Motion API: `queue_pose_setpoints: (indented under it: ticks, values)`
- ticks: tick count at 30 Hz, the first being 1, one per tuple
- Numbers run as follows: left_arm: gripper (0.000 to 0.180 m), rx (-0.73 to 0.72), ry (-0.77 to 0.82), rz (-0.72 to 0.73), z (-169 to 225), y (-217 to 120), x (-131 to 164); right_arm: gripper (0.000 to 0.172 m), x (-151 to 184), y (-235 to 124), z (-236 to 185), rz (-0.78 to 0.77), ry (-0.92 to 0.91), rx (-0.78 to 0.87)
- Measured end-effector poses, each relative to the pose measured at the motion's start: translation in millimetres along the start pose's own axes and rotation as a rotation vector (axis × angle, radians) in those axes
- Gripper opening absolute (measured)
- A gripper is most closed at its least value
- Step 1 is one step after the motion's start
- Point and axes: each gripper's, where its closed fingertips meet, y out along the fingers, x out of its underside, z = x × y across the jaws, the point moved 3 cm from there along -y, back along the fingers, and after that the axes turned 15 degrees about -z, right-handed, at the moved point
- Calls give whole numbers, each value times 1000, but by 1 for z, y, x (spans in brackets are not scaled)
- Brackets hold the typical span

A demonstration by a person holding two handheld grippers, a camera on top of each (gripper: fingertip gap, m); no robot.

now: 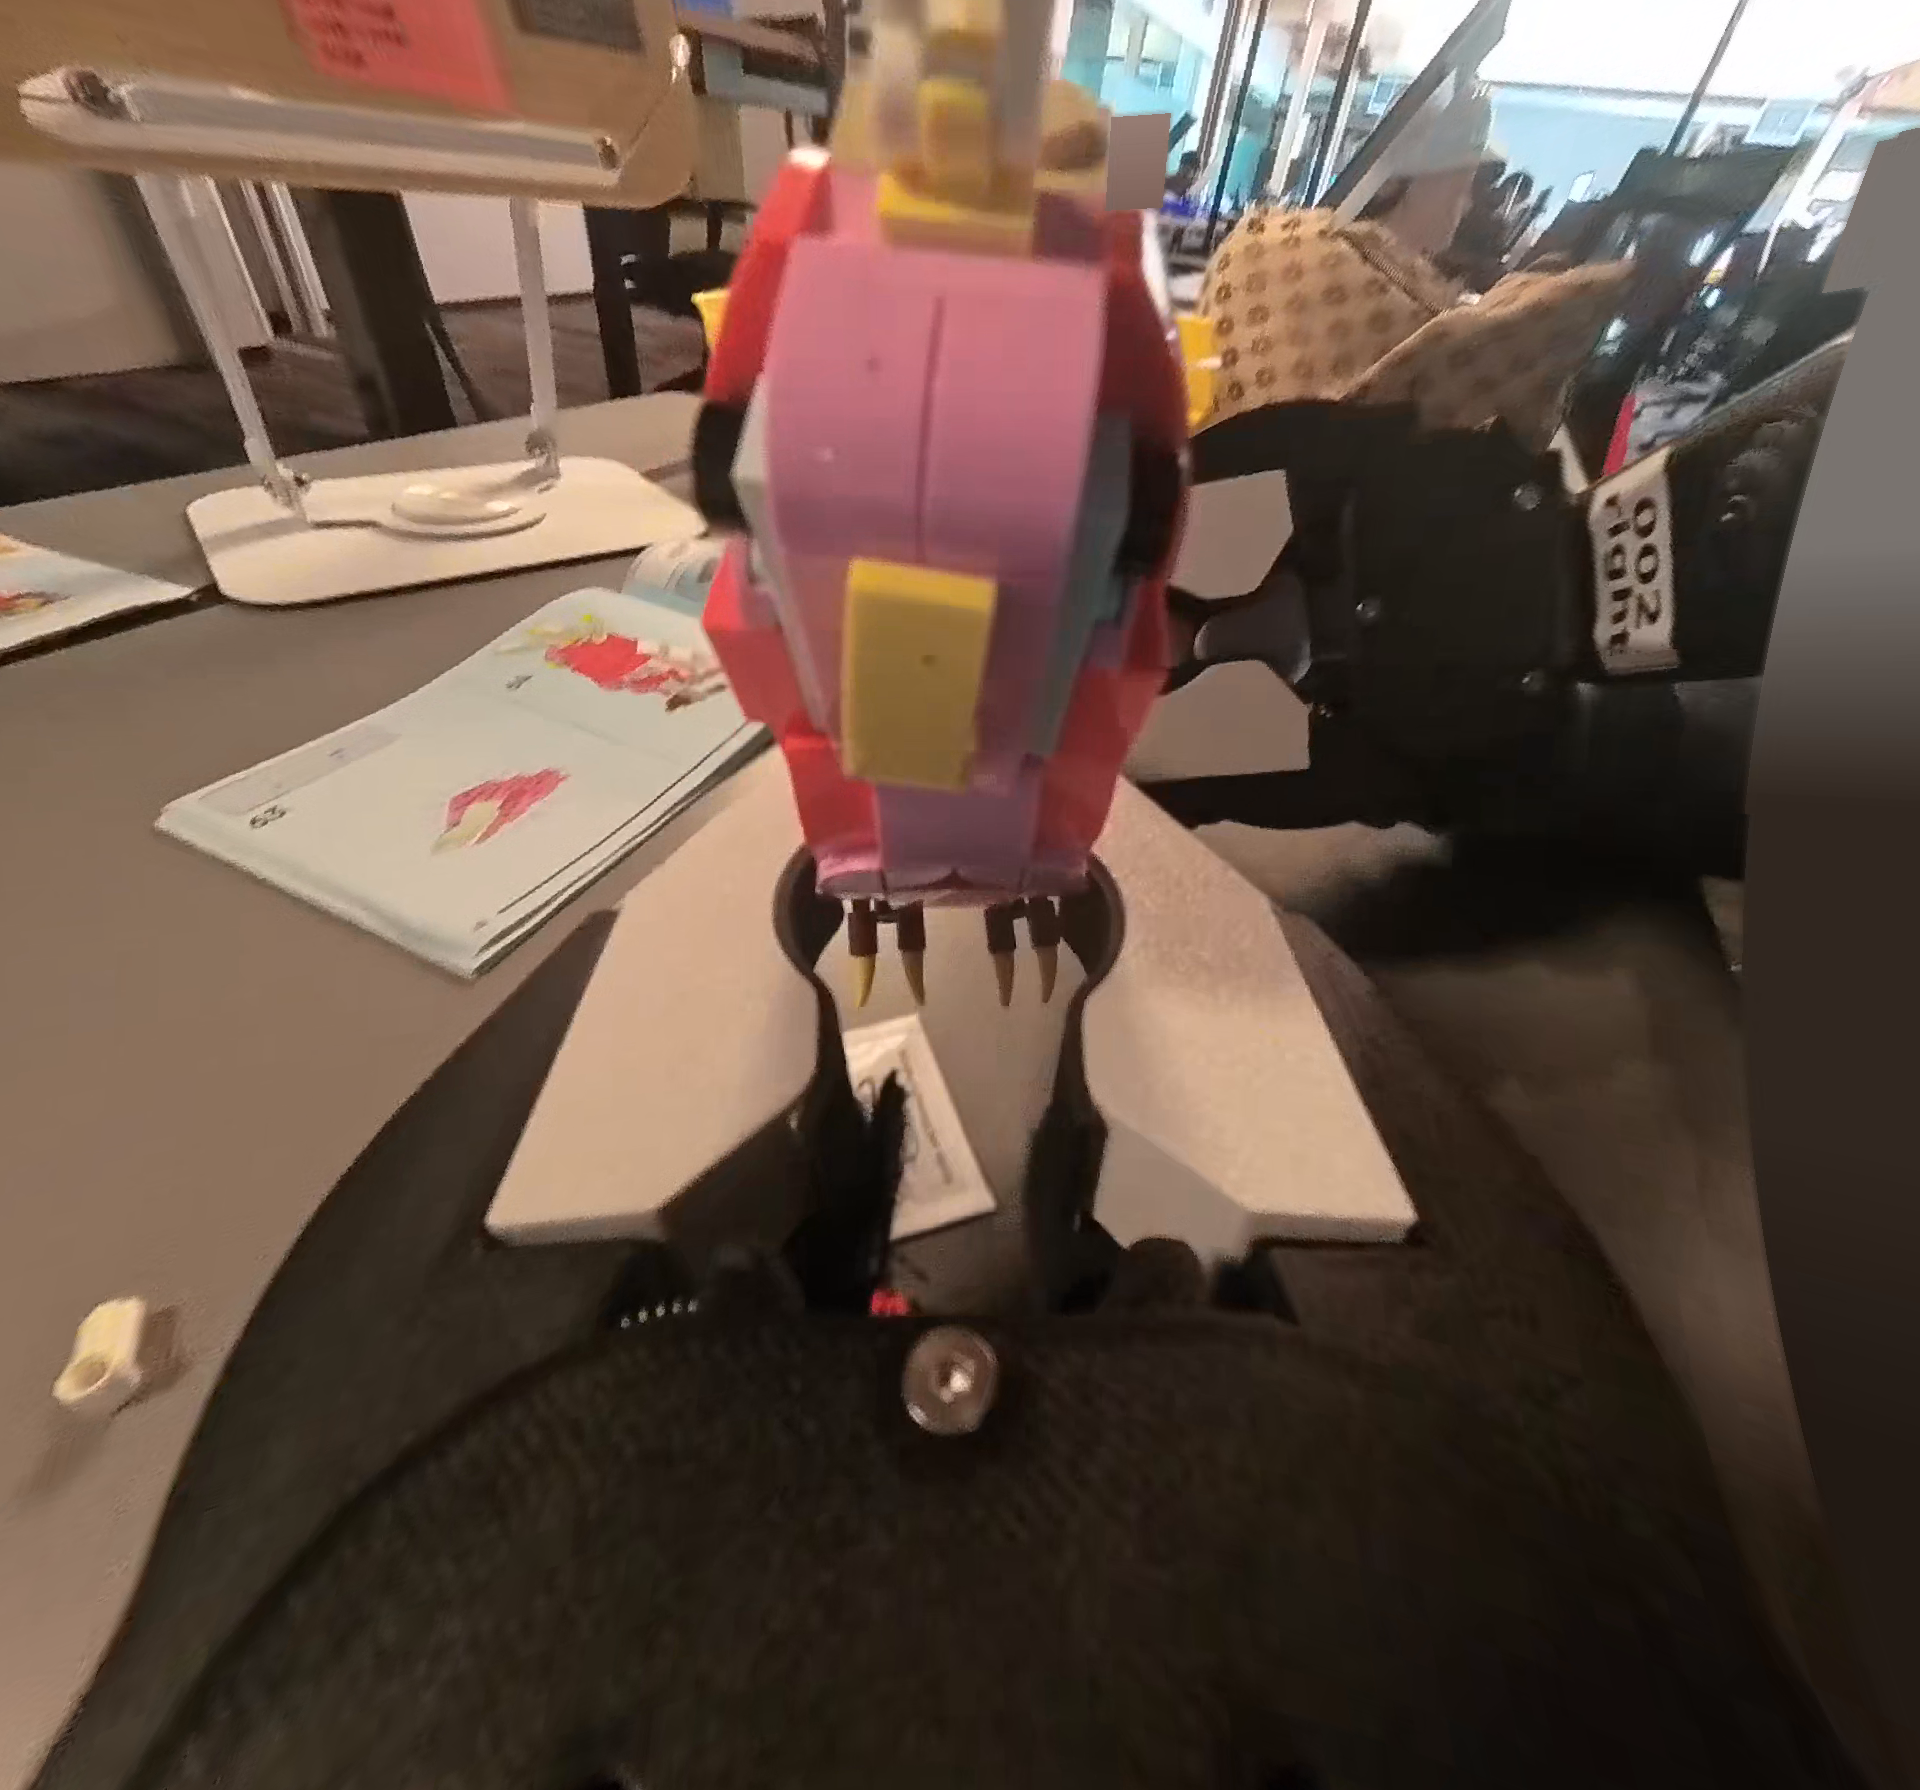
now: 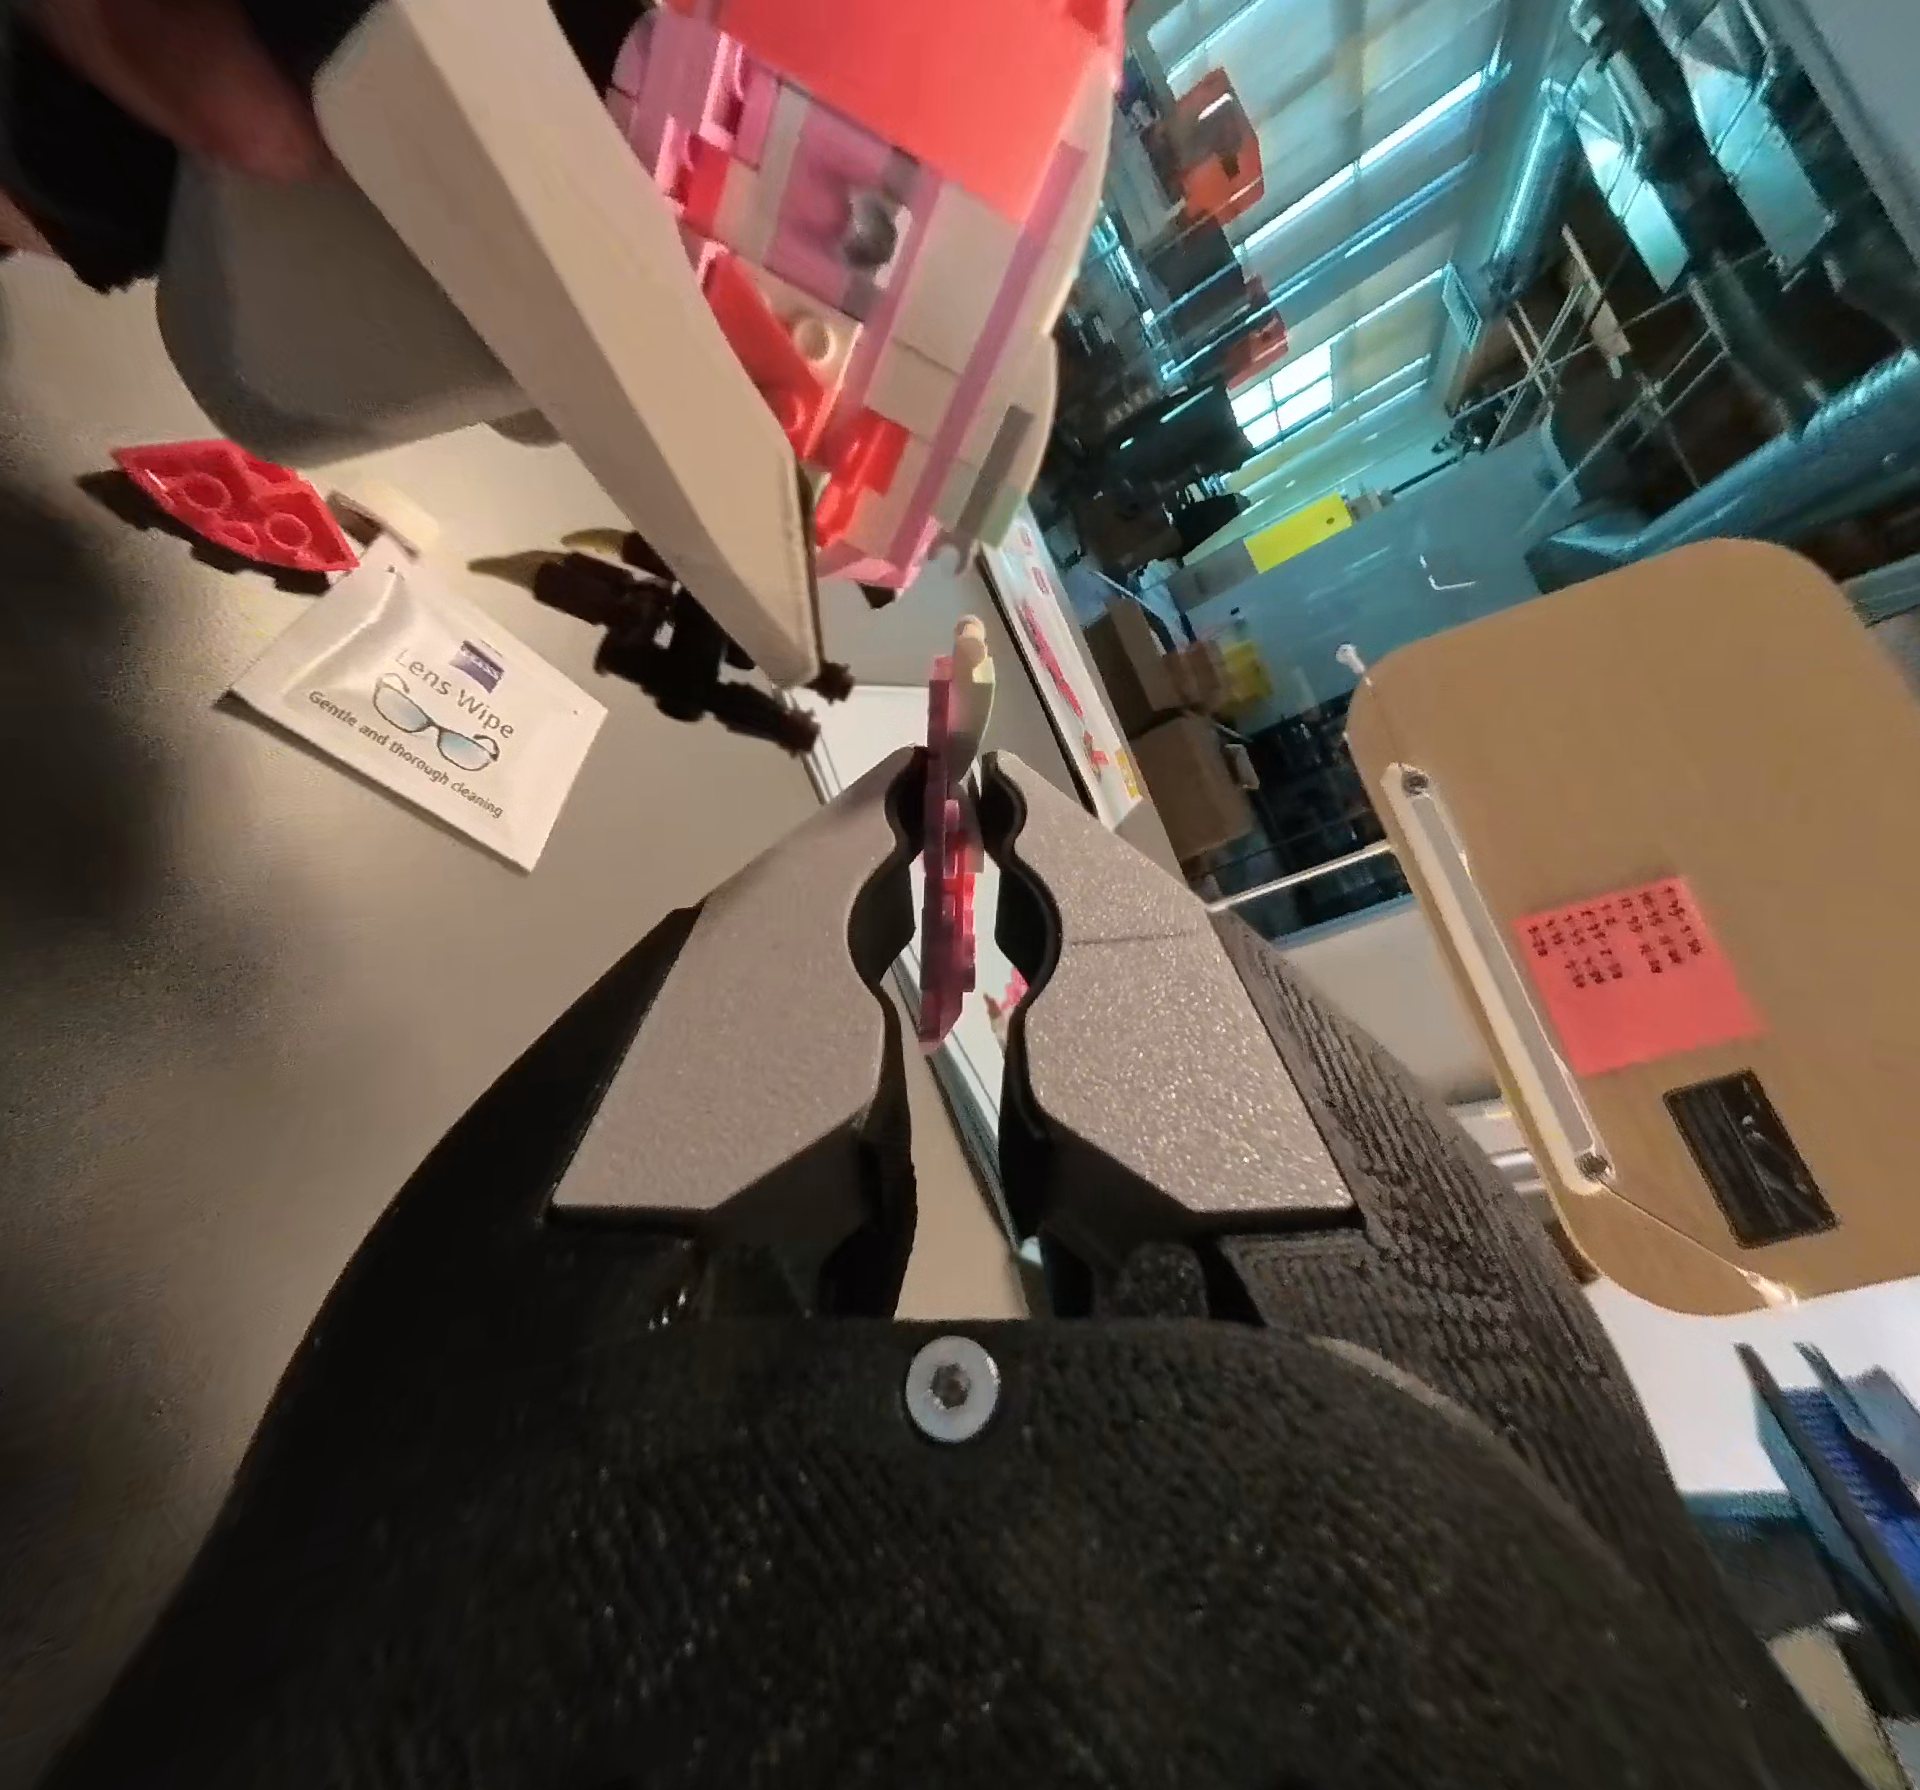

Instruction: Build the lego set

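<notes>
1. The left gripper [image 1: 951, 893] stands partly open around the lower end of a red, pink and yellow brick-built model [image 1: 935, 514]. Its fingers [image 1: 665, 1044] clamp the model's sides, so it stands upright off the table, clawed feet [image 1: 951, 961] hanging into the gap.
2. The right gripper [image 2: 951, 805] is closed almost fully on a thin pink plate piece [image 2: 948, 909] held edge-on, a pale part at its tip [image 2: 977, 670]. It sits just below the model [image 2: 883, 182], probably so the two can be lined up.
3. An open instruction booklet [image 1: 436, 774] lies on the grey table [image 1: 156, 1065], within easy view.
4. A red plate [image 2: 244, 509], a dark claw assembly [image 2: 665, 639], a wipe sachet [image 2: 416, 712] and a small cream piece [image 1: 104, 1361] lie loose nearby.
</notes>
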Motion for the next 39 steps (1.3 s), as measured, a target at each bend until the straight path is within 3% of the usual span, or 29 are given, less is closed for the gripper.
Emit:
queue_pose_setpoints:
  ticks: [11, 17, 24, 39]
  values:
    - [38, 22, 68, 154, 9, 0, -13, 8, -8, -14, 11, 36, -119, 159]
    - [38, 14, 77, 153, 10, 1, -13, 7, -10, -17, 13, 36, -157, 198]
    - [38, -4, 108, 124, 11, 5, -11, 7, -9, -19, 14, 16, -211, 227]
    - [38, -76, 107, -42, 4, 18, 0, 7, 0, -14, 11, -21, -132, 170]
